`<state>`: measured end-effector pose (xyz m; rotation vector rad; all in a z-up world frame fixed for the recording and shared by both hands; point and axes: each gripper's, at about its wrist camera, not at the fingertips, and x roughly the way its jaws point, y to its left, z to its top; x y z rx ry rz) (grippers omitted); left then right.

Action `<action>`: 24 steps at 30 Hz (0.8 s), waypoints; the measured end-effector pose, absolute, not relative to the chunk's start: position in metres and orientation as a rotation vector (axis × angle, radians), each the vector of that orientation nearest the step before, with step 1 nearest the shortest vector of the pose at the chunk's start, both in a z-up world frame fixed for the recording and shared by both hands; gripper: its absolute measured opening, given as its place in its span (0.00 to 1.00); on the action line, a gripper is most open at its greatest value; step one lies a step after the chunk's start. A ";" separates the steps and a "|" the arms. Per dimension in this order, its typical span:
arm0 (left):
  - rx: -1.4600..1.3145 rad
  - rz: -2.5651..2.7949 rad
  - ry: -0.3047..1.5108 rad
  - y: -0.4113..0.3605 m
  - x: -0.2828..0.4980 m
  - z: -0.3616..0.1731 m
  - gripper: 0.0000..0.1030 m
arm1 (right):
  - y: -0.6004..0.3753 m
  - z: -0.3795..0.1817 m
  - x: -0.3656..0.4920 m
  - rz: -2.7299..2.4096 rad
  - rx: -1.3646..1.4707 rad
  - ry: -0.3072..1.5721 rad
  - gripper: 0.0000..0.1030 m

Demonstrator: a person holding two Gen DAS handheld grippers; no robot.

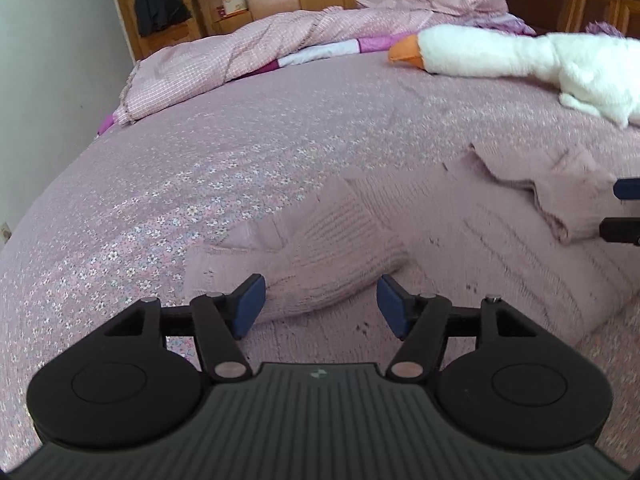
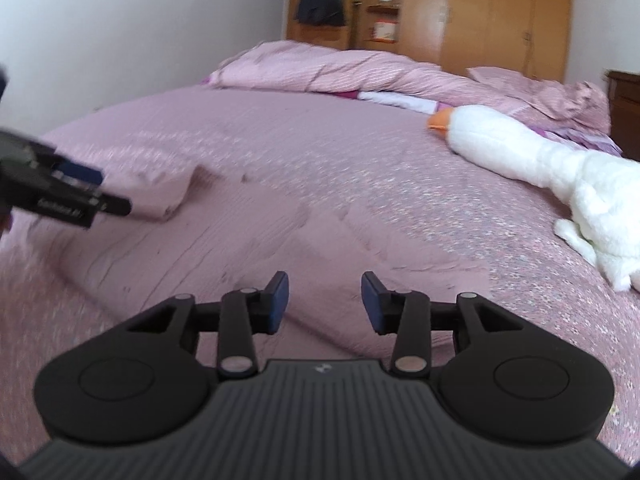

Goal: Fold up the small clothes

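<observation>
A mauve knitted sweater (image 1: 500, 240) lies flat on the bed, one ribbed sleeve (image 1: 340, 232) folded across its body. My left gripper (image 1: 322, 304) hovers just above that sleeve's end. Its blue pads (image 1: 252, 304) are wide apart and press on nothing. The right gripper (image 1: 624, 210) pokes in at the right edge beside the other folded sleeve (image 1: 568, 200). In the right wrist view my right gripper (image 2: 324, 304) is open over the sweater's body (image 2: 280, 232), nothing between its fingers. The left gripper (image 2: 104, 190) shows blurred at the left by a folded sleeve (image 2: 168, 188).
The bed has a pink floral sheet (image 1: 180, 184). A white plush goose (image 1: 520, 60) lies at the far right, a crumpled pink quilt (image 1: 240, 52) along the far side. Wooden wardrobes (image 2: 480, 12) and shelves stand behind, a wall (image 2: 140, 20) at the left.
</observation>
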<state>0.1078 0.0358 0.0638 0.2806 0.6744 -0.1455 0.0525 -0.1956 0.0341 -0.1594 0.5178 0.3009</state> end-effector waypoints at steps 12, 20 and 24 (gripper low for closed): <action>0.413 -0.145 0.603 0.026 0.122 0.041 0.46 | -0.165 0.009 0.057 0.336 -0.416 0.481 0.51; 0.226 -0.024 0.548 0.060 0.140 0.063 0.10 | -0.175 0.019 0.065 0.262 -0.382 0.407 0.12; 0.107 0.050 0.567 0.088 0.161 0.066 0.10 | -0.198 0.037 0.078 0.181 -0.335 0.358 0.11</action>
